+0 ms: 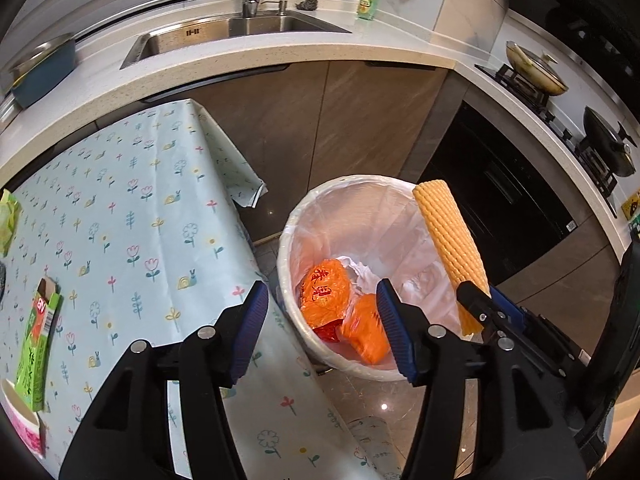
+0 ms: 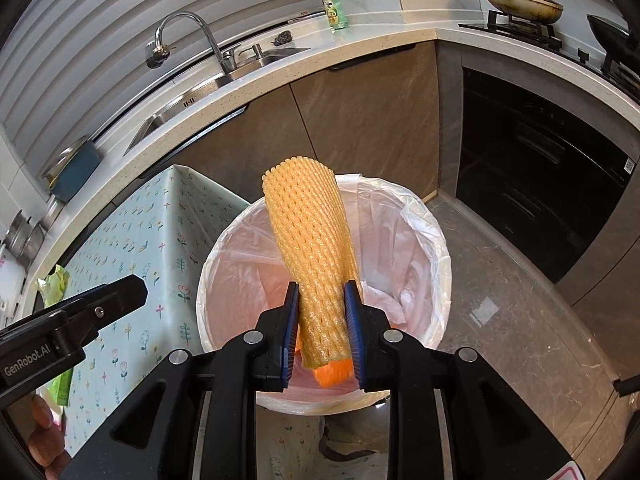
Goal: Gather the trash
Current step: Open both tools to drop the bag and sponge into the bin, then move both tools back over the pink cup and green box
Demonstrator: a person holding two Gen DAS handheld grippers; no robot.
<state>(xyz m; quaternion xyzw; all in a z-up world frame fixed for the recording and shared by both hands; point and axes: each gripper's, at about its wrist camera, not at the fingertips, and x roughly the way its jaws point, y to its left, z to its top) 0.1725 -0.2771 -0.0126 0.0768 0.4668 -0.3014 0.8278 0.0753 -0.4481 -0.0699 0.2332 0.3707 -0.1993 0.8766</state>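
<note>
Two grippers in the shot, and the biggest thing is the table (image 1: 132, 216) with its flowery blue cloth, sitting left of the white bin (image 2: 434, 240). The bin's lined with a clear bag and has orange plastic bags (image 1: 326, 292) at the bottom. Right gripper (image 2: 322, 320) is clamped tight on the lower end of a yellow foam net sleeve (image 2: 312, 256), held upright over the bin. Left gripper (image 1: 322, 328) hangs wide open, nothing in it, just beside the bin's rim. A green carton (image 1: 38, 344) lies on the table.

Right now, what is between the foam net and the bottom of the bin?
Only air. In the right wrist view the right gripper holds the foam net above the bin; orange bags lie at the bottom.
</note>
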